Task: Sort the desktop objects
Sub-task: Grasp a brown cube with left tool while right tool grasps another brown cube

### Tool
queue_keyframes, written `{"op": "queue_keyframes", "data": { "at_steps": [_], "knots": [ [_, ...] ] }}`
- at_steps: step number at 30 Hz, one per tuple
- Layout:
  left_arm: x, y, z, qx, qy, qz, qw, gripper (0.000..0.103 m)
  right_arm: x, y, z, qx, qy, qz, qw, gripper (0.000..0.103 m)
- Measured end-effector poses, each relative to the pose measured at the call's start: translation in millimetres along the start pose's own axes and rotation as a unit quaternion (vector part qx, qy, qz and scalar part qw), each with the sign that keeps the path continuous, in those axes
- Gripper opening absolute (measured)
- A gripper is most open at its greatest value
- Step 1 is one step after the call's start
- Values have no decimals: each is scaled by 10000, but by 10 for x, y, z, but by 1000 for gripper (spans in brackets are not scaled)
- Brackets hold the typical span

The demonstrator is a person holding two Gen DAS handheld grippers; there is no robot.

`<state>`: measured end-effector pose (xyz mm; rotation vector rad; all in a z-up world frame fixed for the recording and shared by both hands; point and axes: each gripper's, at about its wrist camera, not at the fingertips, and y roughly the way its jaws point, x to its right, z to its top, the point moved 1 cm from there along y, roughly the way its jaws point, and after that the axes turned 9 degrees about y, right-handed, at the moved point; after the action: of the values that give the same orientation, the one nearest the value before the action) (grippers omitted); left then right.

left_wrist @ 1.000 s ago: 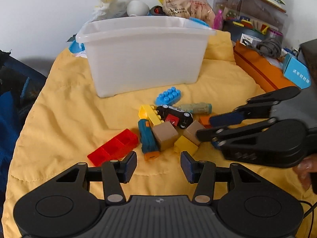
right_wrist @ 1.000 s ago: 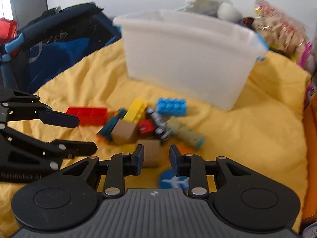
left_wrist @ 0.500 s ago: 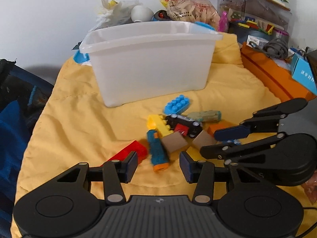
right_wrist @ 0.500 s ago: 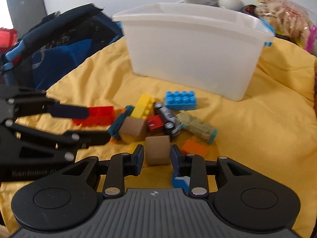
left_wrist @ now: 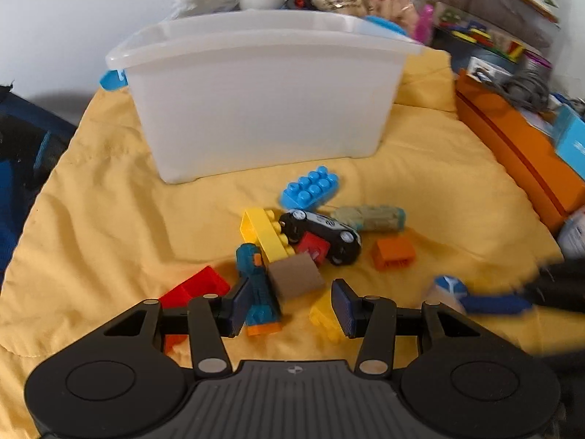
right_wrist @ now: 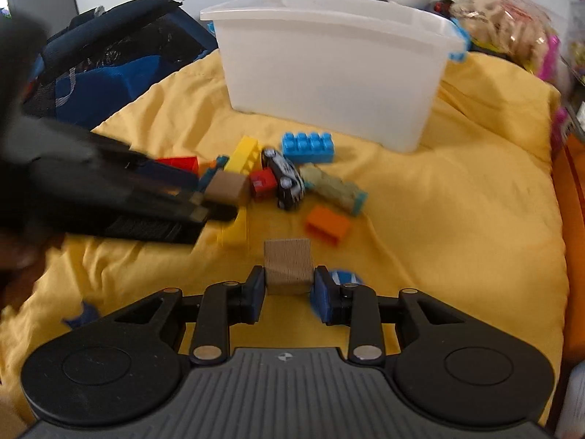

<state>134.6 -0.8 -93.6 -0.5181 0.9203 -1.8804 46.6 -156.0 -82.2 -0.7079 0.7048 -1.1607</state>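
Left hand-held gripper (left_wrist: pixel 289 307) hangs low over the toy pile with its jaws spread, nothing pinched; the teal-and-orange toy brick figure (left_wrist: pixel 257 292) lies just inside its left pad, the brown cardboard-coloured cube (left_wrist: pixel 295 277) sits just ahead of the gap, and a small yellow plastic brick (left_wrist: pixel 323 316) is by the right pad. A red hollow plastic block (left_wrist: pixel 195 287) lies left of that gripper on the wrinkled yellow cloth (left_wrist: pixel 102 219) covering the tabletop. In the middle of the pile: long yellow studded brick (left_wrist: pixel 265 234), black toy car (left_wrist: pixel 321 236) touching a small red block (left_wrist: pixel 312 250), blue studded brick (left_wrist: pixel 310 186) behind them, and a pale green block with teal ends (left_wrist: pixel 369 217) beside the car. An orange hollow brick (left_wrist: pixel 393 252) lies apart to the right. The large translucent white plastic bin (left_wrist: pixel 263 98) stands behind the pile, near the blue brick but not touching it.

Right hand-held gripper (right_wrist: pixel 287 291) has just been closing and now pinches a light wooden cube (right_wrist: pixel 288 265) between its pads, in front of the pile and nearer the camera than the orange brick. A blue round disc (right_wrist: pixel 343 278) shows partly behind its right pad. In the left wrist view that gripper is blurred at the right edge.
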Motion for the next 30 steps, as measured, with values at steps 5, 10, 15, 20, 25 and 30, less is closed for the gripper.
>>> {"op": "queue_keyframes", "data": {
  "at_steps": [5,10,15,20,25,30],
  "knots": [
    [46,76,88,21,173,226,9996,44,-64,-56,-186,-73,-11,-91,9999,32],
    [83,-62,-12,88,487,144,9987,33,-90,-144,-246,27,-164,-149,9998,32],
    [40,-432,-239,135,406,-85,9990,33,-99,-222,-284,98,-234,-117,9996,32],
    [101,-750,-591,-52,357,-317,9988,33,-130,-259,-355,72,-327,-27,9994,32],
    [270,-690,-792,-99,418,-331,9985,33,-197,-230,-452,-22,-444,-5,9990,32],
    [349,-653,-876,-265,627,-298,9972,41,-242,-185,-535,-176,-609,-69,9980,44]
  ]
}}
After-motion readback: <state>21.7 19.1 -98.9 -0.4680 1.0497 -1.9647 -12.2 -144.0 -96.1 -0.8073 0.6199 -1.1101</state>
